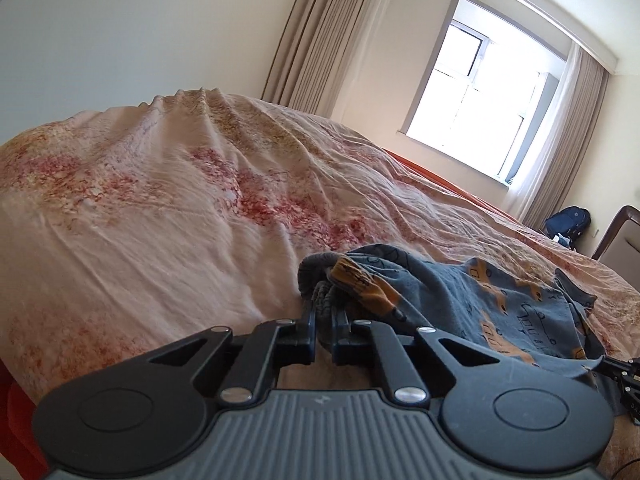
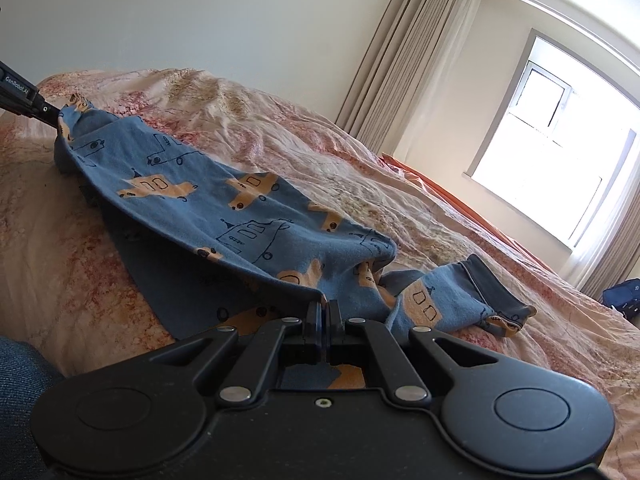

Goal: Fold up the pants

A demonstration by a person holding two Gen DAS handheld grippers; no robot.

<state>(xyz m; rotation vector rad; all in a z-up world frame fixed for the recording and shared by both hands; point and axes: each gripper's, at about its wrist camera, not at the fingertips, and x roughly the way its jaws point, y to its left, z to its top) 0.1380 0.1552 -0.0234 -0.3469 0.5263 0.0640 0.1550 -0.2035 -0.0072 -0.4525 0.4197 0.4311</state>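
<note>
While both grippers pinch the blue pants (image 2: pixel 224 216), the garment hangs stretched between them above a wrinkled pink floral bedspread (image 1: pixel 160 208). Seen from the right wrist, the right gripper (image 2: pixel 323 312) has its jaws drawn tight together on a lifted edge of the fabric, the cloth rising in a taut fold straight from the fingertips. From there the pants run away up and to the left, their long axis slanting across the bed toward the left gripper (image 2: pixel 48 114), which grasps the far bunched end where a strip of orange print shows. A loose leg end with a dark cuff (image 2: pixel 500 300) trails off to the right and lies on the bedspread, pointing toward the window (image 2: pixel 560 152).

Seen from the left wrist, the left gripper's jaws stand narrow, clamped on a gathered wad of grey-blue and orange cloth, and the rest of the garment spreads off to the right, partly resting on the bedspread. Beige curtains (image 1: pixel 320 32) flank the bright window, a dark blue backpack (image 1: pixel 568 222) sits on the floor beneath it, and a wooden chair (image 1: pixel 618 236) stands just beside the bag
</note>
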